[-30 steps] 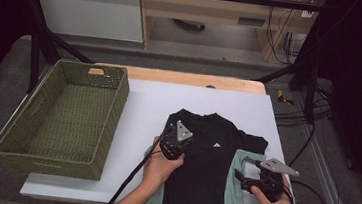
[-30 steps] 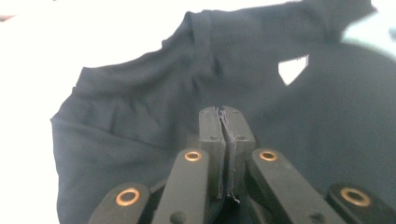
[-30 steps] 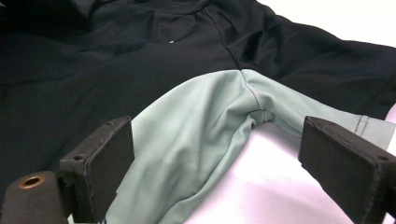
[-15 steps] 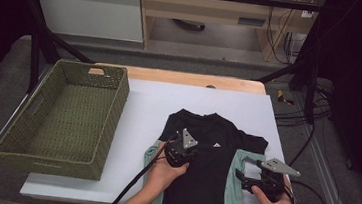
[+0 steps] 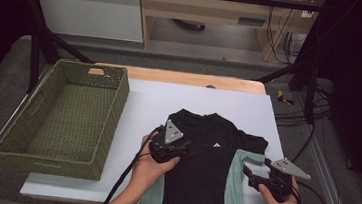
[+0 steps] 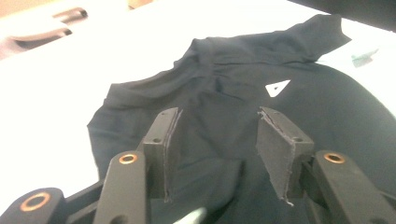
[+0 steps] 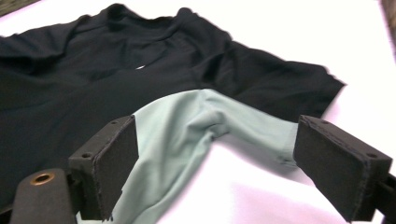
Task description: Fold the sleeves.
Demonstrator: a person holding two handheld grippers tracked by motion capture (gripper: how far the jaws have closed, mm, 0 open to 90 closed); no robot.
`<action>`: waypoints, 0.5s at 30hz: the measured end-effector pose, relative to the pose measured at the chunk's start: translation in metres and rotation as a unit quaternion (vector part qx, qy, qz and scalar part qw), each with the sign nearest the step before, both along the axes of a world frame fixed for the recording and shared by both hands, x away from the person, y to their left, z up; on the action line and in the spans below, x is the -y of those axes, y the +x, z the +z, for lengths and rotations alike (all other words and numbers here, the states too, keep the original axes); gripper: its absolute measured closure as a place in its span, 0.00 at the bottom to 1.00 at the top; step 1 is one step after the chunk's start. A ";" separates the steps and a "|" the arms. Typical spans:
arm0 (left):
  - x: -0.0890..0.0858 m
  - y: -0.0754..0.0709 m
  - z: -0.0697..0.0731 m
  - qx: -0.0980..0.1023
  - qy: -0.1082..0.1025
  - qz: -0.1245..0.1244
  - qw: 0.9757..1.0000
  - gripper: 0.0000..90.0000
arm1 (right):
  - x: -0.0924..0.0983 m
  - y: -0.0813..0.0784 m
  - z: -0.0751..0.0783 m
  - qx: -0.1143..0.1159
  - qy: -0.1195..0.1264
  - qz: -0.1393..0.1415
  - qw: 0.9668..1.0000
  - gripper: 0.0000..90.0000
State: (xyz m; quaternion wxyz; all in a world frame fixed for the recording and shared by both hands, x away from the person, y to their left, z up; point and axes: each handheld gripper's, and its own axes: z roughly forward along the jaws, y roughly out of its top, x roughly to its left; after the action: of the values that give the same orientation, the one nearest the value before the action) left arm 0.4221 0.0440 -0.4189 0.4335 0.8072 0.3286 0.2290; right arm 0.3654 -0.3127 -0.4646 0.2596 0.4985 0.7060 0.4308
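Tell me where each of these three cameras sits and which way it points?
High view: above the person's side, facing forward and down on the white table, basket, black shirt, both hands and grippers.
Left gripper view: rides the left gripper, looking along its jaws at the shirt's chest logo.
Right gripper view: rides the right gripper, facing the mint side panel.
All share the shirt.

Black shirt [image 5: 203, 164] with small white triangle logo [image 5: 216, 145] and mint-green side panels [image 5: 235, 182]. Olive-green woven basket [image 5: 67, 116] at desk's left edge. White desk [image 5: 149, 99] with tan wooden far edge. Black grippers with grey plates.
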 end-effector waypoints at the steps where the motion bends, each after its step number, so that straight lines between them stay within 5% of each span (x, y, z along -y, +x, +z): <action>1: -0.006 -0.002 0.001 0.001 -0.002 0.005 1.000 0.54 | 0.002 0.000 0.001 0.004 0.000 -0.006 1.000 0.18; 9: -0.040 -0.022 -0.015 -0.001 -0.003 0.012 1.000 0.51 | 0.018 -0.003 0.002 0.017 -0.005 -0.061 0.998 0.38; 15: -0.046 -0.030 -0.031 -0.003 0.022 0.001 1.000 0.53 | 0.027 -0.001 -0.008 -0.007 -0.010 -0.084 0.996 0.46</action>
State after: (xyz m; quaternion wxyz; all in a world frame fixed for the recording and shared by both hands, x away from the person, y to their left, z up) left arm 0.3925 0.0905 -0.4497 0.4148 0.8169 0.3256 0.2338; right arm 0.3644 -0.3396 -0.4725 0.2943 0.5564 0.6680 0.3969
